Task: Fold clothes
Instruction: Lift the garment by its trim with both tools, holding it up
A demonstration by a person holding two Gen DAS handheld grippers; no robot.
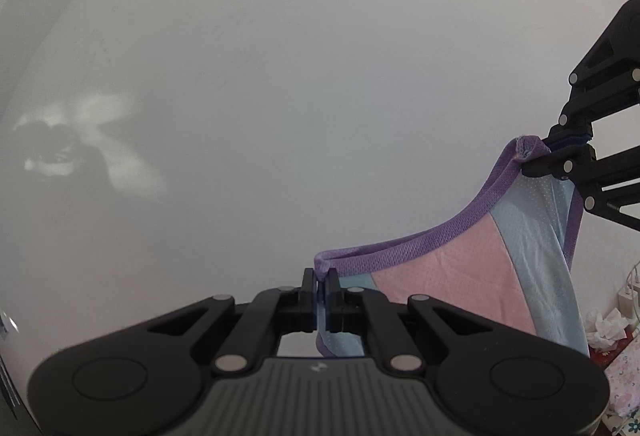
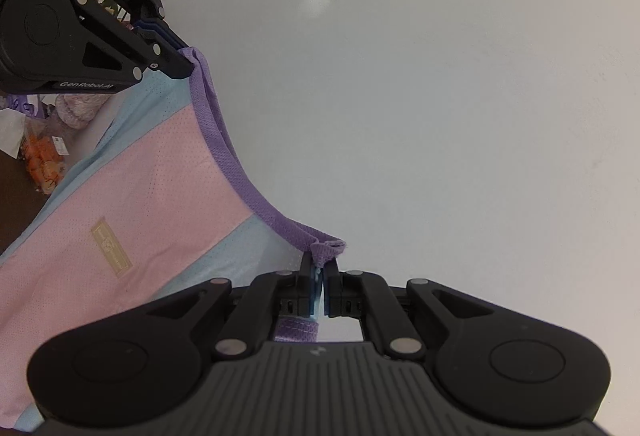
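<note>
aloft, a pink and pale-blue garment point(image 1: 448, 268) with a purple trim point(image 2: 224, 148) was held stretched before a plain white wall point(image 1: 280, 76), one trimmed corner clamped in the left gripper point(image 1: 320, 286), the other in the right gripper point(image 2: 319, 276).

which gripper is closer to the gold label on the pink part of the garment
Right. The right gripper pinches the purple hem just past the gold label; the left gripper holds the far end of that hem.
</note>
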